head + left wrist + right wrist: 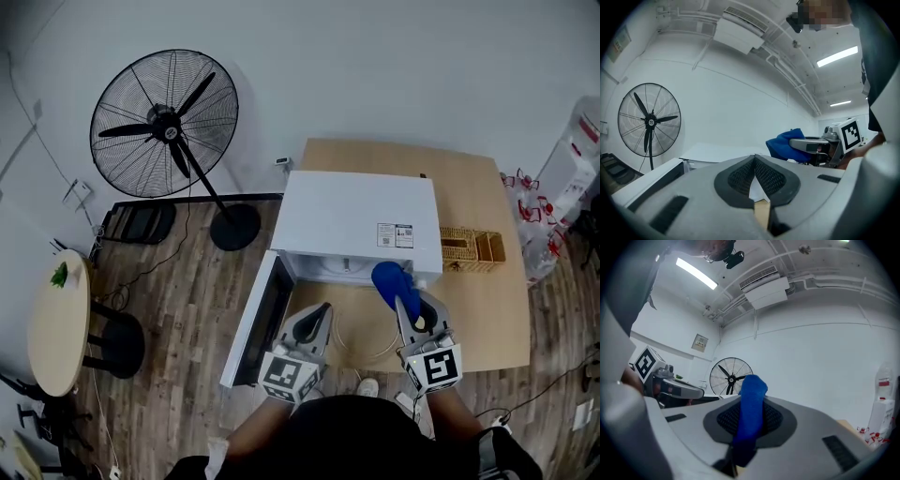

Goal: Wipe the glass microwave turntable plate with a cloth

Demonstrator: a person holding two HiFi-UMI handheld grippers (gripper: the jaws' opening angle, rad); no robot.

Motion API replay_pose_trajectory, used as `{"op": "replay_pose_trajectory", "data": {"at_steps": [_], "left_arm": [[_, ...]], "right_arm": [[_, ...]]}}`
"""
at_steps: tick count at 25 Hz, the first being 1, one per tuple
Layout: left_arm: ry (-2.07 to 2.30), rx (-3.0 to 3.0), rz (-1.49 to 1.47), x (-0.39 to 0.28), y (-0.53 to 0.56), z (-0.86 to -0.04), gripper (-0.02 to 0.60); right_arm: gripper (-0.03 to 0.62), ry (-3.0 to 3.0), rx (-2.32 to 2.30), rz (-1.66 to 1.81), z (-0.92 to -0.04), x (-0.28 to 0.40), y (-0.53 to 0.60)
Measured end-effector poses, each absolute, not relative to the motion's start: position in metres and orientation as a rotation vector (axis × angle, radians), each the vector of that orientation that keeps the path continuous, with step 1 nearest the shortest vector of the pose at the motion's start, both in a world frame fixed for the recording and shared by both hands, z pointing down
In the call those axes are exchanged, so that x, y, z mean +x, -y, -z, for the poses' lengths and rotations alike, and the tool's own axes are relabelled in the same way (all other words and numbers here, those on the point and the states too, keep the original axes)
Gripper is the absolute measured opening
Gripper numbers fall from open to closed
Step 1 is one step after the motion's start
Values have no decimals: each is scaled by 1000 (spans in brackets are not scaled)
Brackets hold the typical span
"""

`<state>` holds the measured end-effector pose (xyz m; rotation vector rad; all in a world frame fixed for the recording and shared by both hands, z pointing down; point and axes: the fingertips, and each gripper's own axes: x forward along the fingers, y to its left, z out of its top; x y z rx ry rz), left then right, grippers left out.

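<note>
A faint curved rim of the glass turntable plate (349,349) shows on the wooden table (487,319), in front of the open white microwave (361,220) and between my two grippers. My left gripper (323,309) (754,157) hovers at the plate's left side, jaws together with nothing visible between them. To the right, my right gripper (406,300) (749,405) is shut on a blue cloth (389,279) (752,387), which bunches up above its tips just before the microwave's opening. Both grippers tilt upward toward the wall and ceiling.
The microwave door (255,323) hangs open to the left, past the table's edge. A wicker basket (471,248) stands to the right of the microwave. On the floor at the left are a black pedestal fan (167,124), a round side table (58,323) and a stool (117,342).
</note>
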<state>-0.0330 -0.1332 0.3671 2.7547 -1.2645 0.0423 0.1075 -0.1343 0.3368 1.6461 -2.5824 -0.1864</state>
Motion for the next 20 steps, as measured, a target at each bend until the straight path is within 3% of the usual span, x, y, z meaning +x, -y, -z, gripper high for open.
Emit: {"op": "replay_pose_trajectory", "data": {"at_steps": [20], "left_arm": [[1251,2736,16,-28,133,-360,2]], "right_arm": [[54,2644,1639,227,-323,103,134]]}}
